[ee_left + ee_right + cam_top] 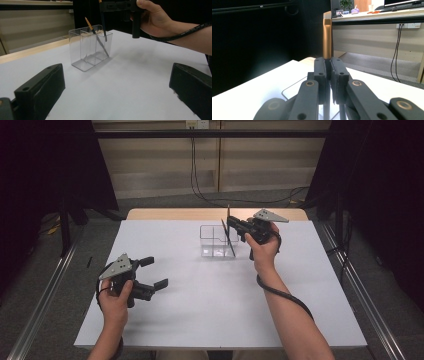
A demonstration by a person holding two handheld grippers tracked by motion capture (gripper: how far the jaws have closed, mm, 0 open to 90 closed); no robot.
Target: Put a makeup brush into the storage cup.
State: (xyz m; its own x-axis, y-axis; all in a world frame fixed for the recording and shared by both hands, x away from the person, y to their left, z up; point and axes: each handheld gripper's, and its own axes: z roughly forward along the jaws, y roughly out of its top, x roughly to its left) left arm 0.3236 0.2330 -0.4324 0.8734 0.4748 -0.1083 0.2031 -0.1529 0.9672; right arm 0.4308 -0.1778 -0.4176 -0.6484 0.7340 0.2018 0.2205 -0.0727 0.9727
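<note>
My right gripper clamped on a thin upright pencil above the clear plastic three-slot holder, another pencil leaning inside, my left gripper spread open over the smooth white table

The holder is clear, glossy plastic, smooth-walled, with light glinting along its edges. The table carries a matt white top, smooth and without shine, and bare pale wood shows along its far edge. The left tool has matt black plastic jaws with a slightly grainy face. The right tool is the same dull black, with brass-coloured metal rings at its joints. The pencil in the holder looks dark and smooth with an orange end.
</note>
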